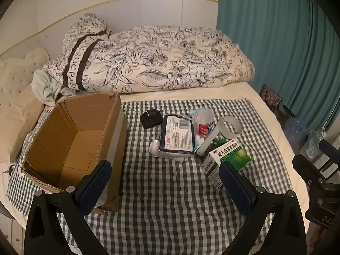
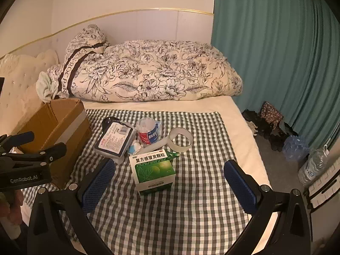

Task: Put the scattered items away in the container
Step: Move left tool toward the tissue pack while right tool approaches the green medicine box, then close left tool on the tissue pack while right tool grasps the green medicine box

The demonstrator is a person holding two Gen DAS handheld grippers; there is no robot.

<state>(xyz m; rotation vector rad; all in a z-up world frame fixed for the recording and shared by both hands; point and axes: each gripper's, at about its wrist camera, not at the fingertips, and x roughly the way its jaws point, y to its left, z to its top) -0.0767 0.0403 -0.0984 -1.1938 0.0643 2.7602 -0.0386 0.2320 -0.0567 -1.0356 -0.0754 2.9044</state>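
Nearest to me the left gripper hangs over the checked cloth with its two blue pads wide apart and nothing between them; the right gripper is released in the same way, and holds nothing. In the right wrist view the green medicine box stands just ahead between the pads, at 12 o'clock, not touching them; in the left wrist view the same box lies at 1 o'clock, partly behind the right pad.

Behind the box, the other scattered items make one close heap on the cloth: a roll of clear tape with a loose strip, a red and blue cup of cotton swabs, a dark flat packet with a printed label, and a small black case at the far side; a white rounded piece shows under the packet only in the left view.

The cardboard box stands open at 10 o'clock of the left gripper; only this view looks inside, and it seems to be empty; the right view shows just its outer wall.

Farther, a flowered quilt is rolled against the wall; at 2 o'clock hangs a teal curtain; only the right view shows well the dark clothes and plastic bottles on the floor.
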